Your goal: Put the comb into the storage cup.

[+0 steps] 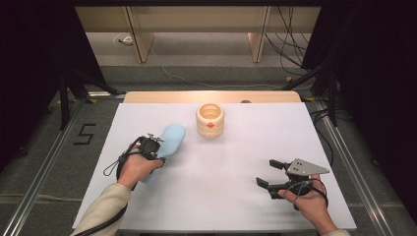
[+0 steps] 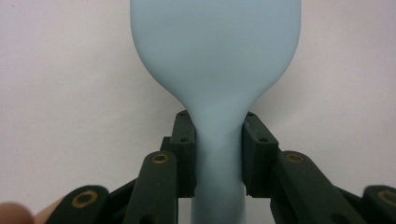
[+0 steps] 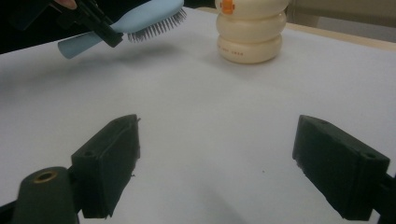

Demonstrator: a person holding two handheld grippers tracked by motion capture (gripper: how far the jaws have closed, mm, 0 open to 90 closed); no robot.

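While the left gripper [image 1: 156, 153] holds the light blue hairbrush [image 1: 169, 140] above the table [image 1: 221, 196], the right gripper [image 1: 268, 173] waits with nothing in it.

In the left gripper view the two black fingers [image 2: 184, 149] press on both sides of the narrow neck of the brush, just where the handle meets the wide head, so the grip is firm. The right gripper view shows the brush lifted off the white surface, bristles facing down, with its shadow under it; it is in the left half of the table, closer to the far edge than to the near one. A cream ribbed container [image 1: 210, 119] stands near the middle of the far edge, beside the brush head but apart from it. The right gripper is near the right near corner, its fingers [image 3: 109, 163] spread wide and empty.
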